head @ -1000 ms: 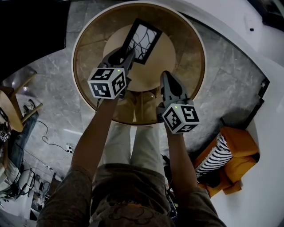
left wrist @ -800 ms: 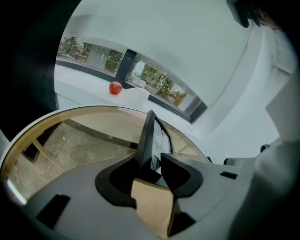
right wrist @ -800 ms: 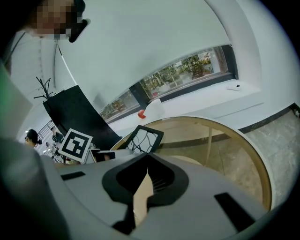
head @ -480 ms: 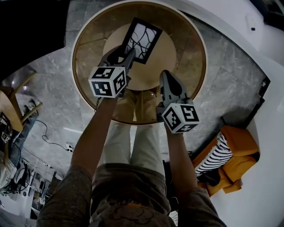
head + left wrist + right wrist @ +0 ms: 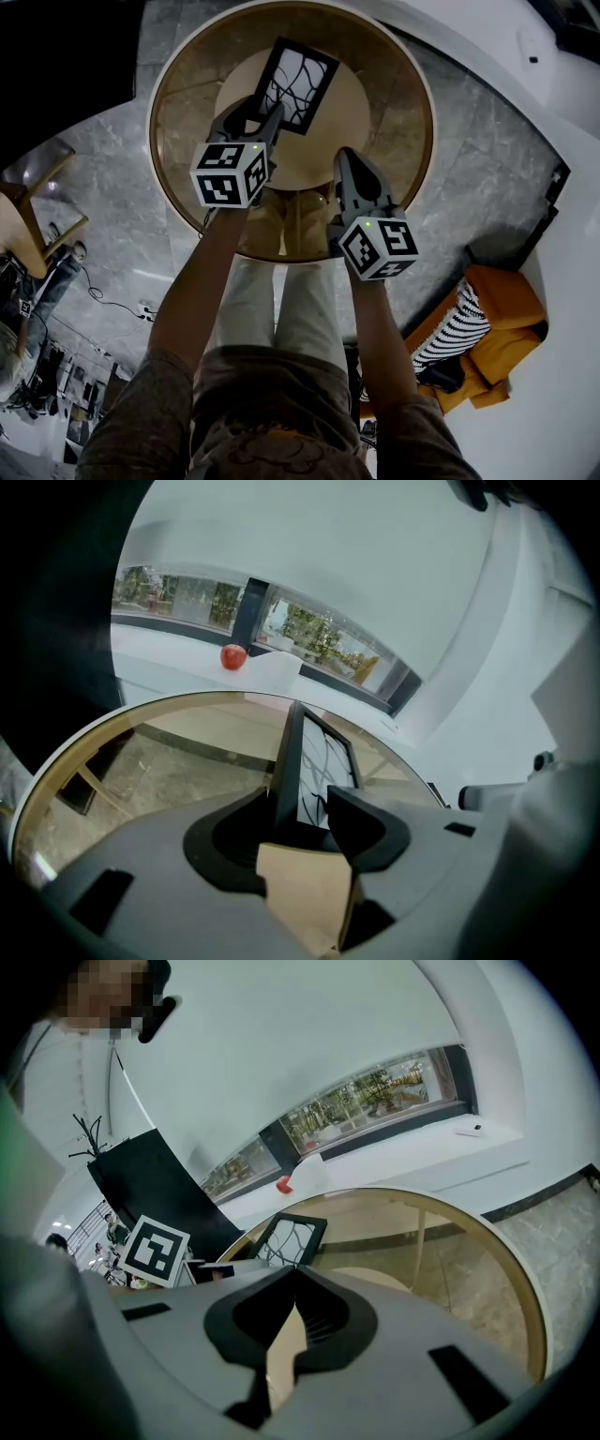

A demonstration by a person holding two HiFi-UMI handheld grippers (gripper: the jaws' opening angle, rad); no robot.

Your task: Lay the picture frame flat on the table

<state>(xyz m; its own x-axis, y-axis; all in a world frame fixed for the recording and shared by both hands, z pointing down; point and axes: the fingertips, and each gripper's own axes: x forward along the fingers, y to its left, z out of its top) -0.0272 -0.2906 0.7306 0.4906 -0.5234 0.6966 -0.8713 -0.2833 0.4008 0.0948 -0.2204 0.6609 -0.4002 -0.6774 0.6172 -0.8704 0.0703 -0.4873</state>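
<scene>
Left gripper (image 5: 262, 111) loosening around the picture frame (image 5: 298, 84)
Its jaws have just been opening, with the frame's edge between them, unpinched. The right gripper (image 5: 345, 161) is clenched shut and empty.

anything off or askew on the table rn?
The picture frame stands on edge on the table, near upright rather than flat. It sits between the jaws of the left gripper, which have just been opening. Nothing spilled, and nothing else stands out.
</scene>
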